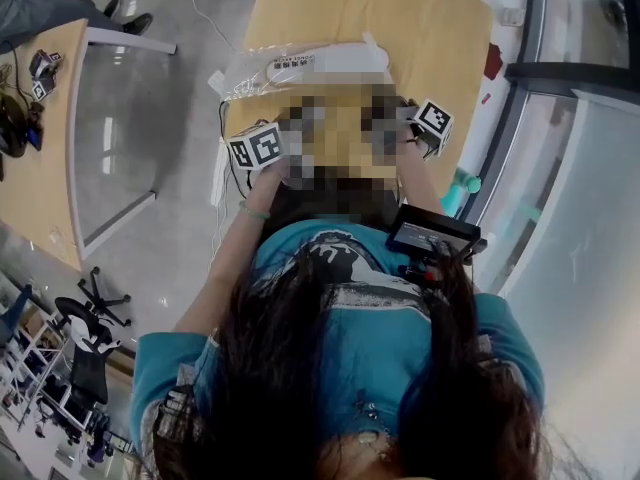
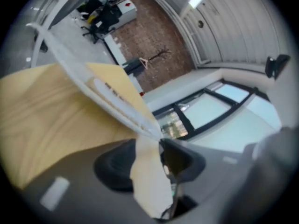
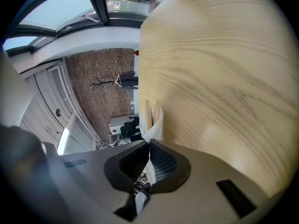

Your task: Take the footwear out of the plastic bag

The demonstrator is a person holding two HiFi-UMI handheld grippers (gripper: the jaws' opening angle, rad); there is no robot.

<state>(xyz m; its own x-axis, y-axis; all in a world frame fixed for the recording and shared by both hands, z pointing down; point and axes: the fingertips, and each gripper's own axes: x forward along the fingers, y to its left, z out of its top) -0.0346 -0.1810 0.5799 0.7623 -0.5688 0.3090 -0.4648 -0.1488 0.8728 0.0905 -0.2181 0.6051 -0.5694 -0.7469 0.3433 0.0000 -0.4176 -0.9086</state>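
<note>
In the head view the jaws of both grippers are blurred out at the near edge of the table (image 1: 410,18), and only their marker cubes show, the left cube (image 1: 258,146) and the right cube (image 1: 432,123). The person's (image 1: 350,368) hair and shoulders cover the near side of the table. The plastic bag (image 1: 245,76) lies across the middle of the table. The footwear (image 1: 345,60) is inside it, a long white shape too flat and small to make out in detail. The left gripper (image 2: 149,157) has its jaws standing apart above the table. The tapered end of the bag reaches its jaw tips, but no pad presses on it. The right gripper (image 3: 149,146) is closed tight, pinching a thin fold of the bag's film just above the table top. A black device (image 1: 432,233) hangs at the person's chest by the table's near right corner. To the left of the table stand a second desk (image 1: 35,178) and an office chair (image 1: 85,343). Far beyond the table a coat stand (image 2: 154,57) stands against a brick wall (image 2: 154,36).
</note>
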